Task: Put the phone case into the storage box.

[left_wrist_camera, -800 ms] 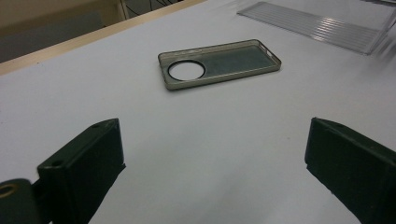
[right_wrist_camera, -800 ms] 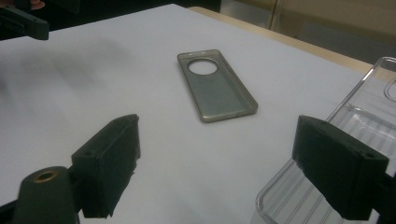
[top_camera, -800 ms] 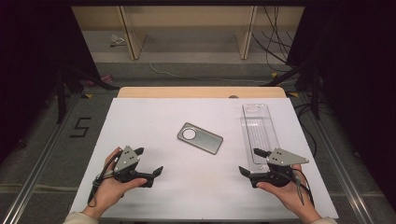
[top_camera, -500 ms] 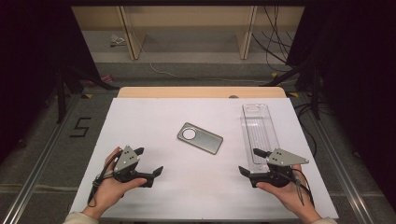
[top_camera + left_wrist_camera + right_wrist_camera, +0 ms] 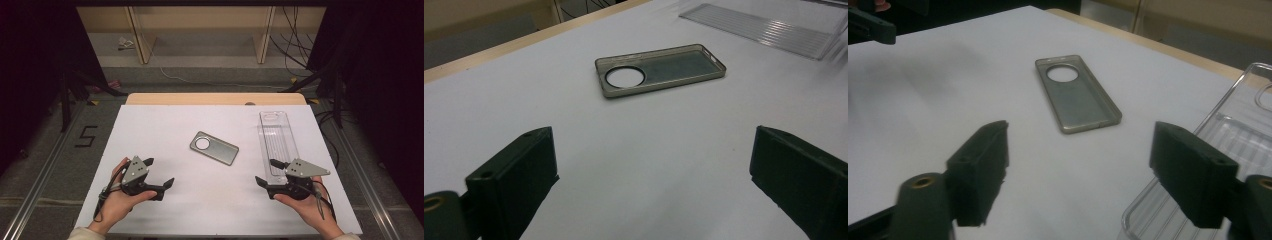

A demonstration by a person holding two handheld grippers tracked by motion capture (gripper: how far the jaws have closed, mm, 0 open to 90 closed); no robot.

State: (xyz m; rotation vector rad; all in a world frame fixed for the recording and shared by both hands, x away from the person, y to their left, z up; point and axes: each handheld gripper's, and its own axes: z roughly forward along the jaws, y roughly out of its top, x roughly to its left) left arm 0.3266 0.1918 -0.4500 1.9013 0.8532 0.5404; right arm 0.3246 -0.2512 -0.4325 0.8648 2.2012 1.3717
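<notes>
A grey phone case (image 5: 214, 148) with a round camera hole lies hollow side up in the middle of the white table (image 5: 165, 125). To its right lies a clear plastic case (image 5: 278, 142), set lengthwise. A hand holds my left gripper (image 5: 160, 171) open at the front left, well short of the grey case (image 5: 661, 69); nothing lies between its jaws (image 5: 651, 137). At the front right, my right gripper (image 5: 265, 171) is open too, its far jaw over the near end of the clear case (image 5: 1228, 150). The grey case (image 5: 1078, 97) lies ahead of its jaws (image 5: 1080, 130).
A wooden strip (image 5: 215, 98) borders the table's far side. Beyond it stand shelf legs (image 5: 137, 35) and loose cables (image 5: 295, 45). A "5" mark (image 5: 86, 136) is on the floor at the left. Dark stands flank the table on both sides.
</notes>
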